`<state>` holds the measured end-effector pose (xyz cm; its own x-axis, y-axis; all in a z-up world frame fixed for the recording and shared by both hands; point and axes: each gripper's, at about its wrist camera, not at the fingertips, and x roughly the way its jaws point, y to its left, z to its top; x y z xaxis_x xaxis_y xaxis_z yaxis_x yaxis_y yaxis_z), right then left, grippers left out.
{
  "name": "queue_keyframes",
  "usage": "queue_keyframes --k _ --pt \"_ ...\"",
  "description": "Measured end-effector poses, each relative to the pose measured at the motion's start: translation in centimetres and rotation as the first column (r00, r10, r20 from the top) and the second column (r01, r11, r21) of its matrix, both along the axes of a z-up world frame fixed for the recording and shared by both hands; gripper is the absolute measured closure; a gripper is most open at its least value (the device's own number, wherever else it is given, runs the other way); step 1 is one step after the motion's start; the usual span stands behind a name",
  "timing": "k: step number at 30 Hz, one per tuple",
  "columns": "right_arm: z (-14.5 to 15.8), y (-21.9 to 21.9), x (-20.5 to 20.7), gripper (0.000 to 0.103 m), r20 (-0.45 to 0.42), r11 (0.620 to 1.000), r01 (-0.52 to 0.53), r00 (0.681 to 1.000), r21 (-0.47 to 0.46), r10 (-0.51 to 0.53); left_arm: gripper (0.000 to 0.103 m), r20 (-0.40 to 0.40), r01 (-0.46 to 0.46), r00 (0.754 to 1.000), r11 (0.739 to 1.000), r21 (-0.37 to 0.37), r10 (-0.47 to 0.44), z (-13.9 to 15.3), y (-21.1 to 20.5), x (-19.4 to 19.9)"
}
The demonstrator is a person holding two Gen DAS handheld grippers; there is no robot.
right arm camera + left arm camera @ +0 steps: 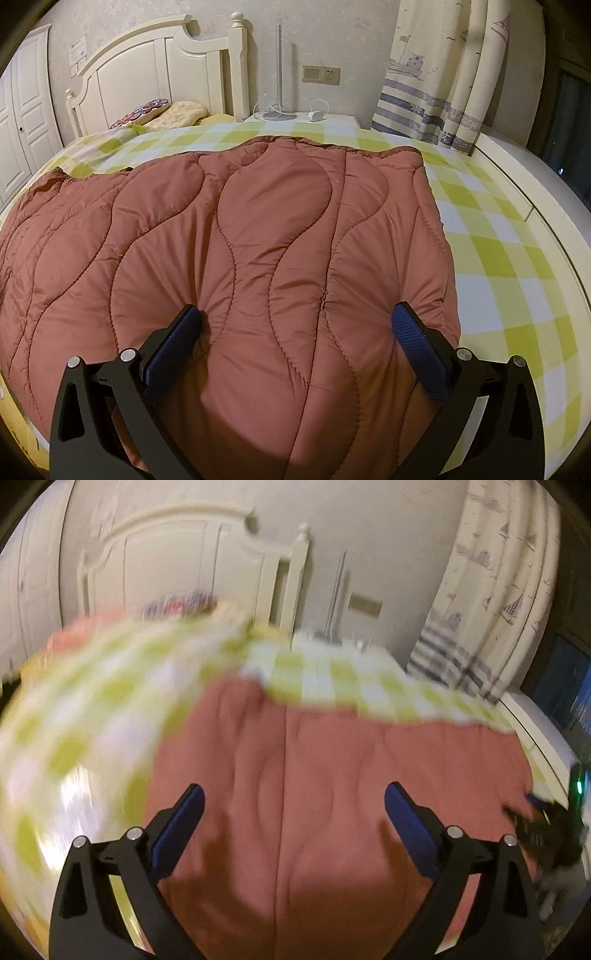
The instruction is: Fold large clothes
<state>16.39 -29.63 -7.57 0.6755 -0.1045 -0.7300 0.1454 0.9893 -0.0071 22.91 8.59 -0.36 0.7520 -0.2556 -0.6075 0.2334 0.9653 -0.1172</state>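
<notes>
1. Lying spread over the green-and-white checked bedsheet (491, 236), the rust-red quilted blanket (236, 229) covers most of the bed in the right wrist view, its wavy stitch lines running from near to far.
2. Its far edge stops short of the pillows (173, 112) at the cream headboard (155, 62); its right edge leaves a broad strip of checked sheet bare on the right.
3. The right gripper (301, 343) sits low over the blanket's near end, jaws spread wide, with a puffed section of the quilt bulging up between them.
4. Both of its blue pads (419, 354) look to press into or rest against the fabric, which puckers at the left fingertip; nothing is clamped.
5. The left wrist view is heavily motion-blurred. The same blanket (332, 760) fills the middle and near ground there, with the checked sheet smeared across the left and far side.
6. The left gripper (295, 825) is also wide open, fingers apart above the red fabric; whether they touch it cannot be told through the blur.
7. At the right edge of that view a dark shape that may be the other gripper (535, 823) shows, too blurred to read.
8. A white nightstand (306, 119) with a lamp stands far right of the headboard, beside a boat-print curtain (443, 74).
</notes>
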Motion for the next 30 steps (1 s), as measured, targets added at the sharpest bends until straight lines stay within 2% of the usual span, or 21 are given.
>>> queue_keyframes --k 1,3,5,8,9,10,12,15,17,18,20,21,23,25,26,27,30 --pt "-0.1 0.1 0.0 0.004 0.000 1.000 0.000 1.000 0.000 0.000 0.002 0.016 0.007 1.000 1.000 0.024 -0.007 0.7 -0.5 1.6" --pt "0.0 0.1 -0.1 0.004 0.001 1.000 0.001 1.000 -0.001 -0.001 0.002 -0.003 -0.009 1.000 0.998 0.069 0.009 1.0 -1.2 5.1" --pt "-0.1 0.1 -0.1 0.004 0.001 1.000 0.001 1.000 -0.001 -0.001 0.002 -0.119 -0.036 0.992 0.997 0.070 0.044 -0.4 -1.1 10.0" --pt "0.0 0.0 0.0 0.004 0.002 1.000 0.001 1.000 0.002 -0.001 0.002 -0.264 -0.073 0.960 0.994 0.076 0.091 -4.9 0.5 14.3" --pt "0.0 0.1 0.0 0.004 0.002 1.000 0.000 1.000 0.003 0.000 0.002 -0.344 -0.079 0.935 0.996 0.044 0.090 -7.4 1.4 15.4" --pt "0.0 0.0 0.0 0.004 0.003 1.000 -0.006 1.000 0.007 0.005 0.002 -0.360 -0.087 0.930 0.996 -0.027 0.071 -8.5 2.5 15.2" --pt "0.0 -0.1 0.1 0.004 0.004 1.000 -0.005 1.000 0.004 0.005 0.002 -0.332 -0.120 0.939 0.990 -0.070 0.090 -8.0 3.5 14.8" --pt "-0.1 -0.2 0.1 0.004 0.005 1.000 -0.007 1.000 0.016 0.007 0.002 -0.320 -0.121 0.941 0.992 -0.025 0.107 -7.9 3.1 14.7" --pt "-0.1 -0.3 0.1 0.004 0.008 1.000 -0.006 1.000 0.014 0.006 0.002 -0.283 -0.139 0.950 0.990 -0.014 0.130 -7.2 3.1 13.8" --pt "-0.1 -0.4 0.1 0.004 0.008 1.000 -0.007 1.000 0.014 0.007 0.005 -0.251 -0.159 0.956 0.987 -0.008 0.152 -6.7 2.9 13.3" --pt "-0.1 -0.5 0.1 0.004 0.005 1.000 -0.006 1.000 0.018 0.006 0.005 -0.125 -0.220 0.968 0.976 -0.004 0.217 -4.2 3.1 10.7" --pt "0.1 -0.6 0.1 0.005 0.003 1.000 -0.006 1.000 0.024 0.006 0.005 -0.047 -0.220 0.975 0.975 -0.027 0.219 -2.4 3.0 8.6" --pt "0.9 -0.4 -0.5 0.005 0.005 0.999 0.028 1.000 0.017 -0.028 0.004 0.036 -0.152 0.987 0.986 -0.064 0.154 0.0 2.0 5.6" --pt "2.5 0.8 -1.8 0.005 0.066 0.999 0.032 0.997 0.023 -0.034 0.002 0.148 -0.072 0.986 0.997 -0.014 0.073 2.0 -0.4 1.7" --pt "3.2 1.6 -2.3 0.005 0.100 1.000 0.004 0.995 0.028 -0.006 0.002 0.189 -0.051 0.981 0.998 0.034 0.044 2.3 -1.8 0.6" --pt "3.9 3.1 -2.8 0.005 0.131 0.999 -0.037 0.991 0.008 0.036 0.002 0.224 -0.019 0.975 0.993 0.115 -0.007 2.1 -3.8 -0.6" --pt "3.7 6.4 -2.5 0.005 0.104 0.991 -0.106 0.988 -0.082 0.114 0.002 0.170 0.039 0.982 0.974 0.221 -0.078 -0.2 -7.4 0.3"
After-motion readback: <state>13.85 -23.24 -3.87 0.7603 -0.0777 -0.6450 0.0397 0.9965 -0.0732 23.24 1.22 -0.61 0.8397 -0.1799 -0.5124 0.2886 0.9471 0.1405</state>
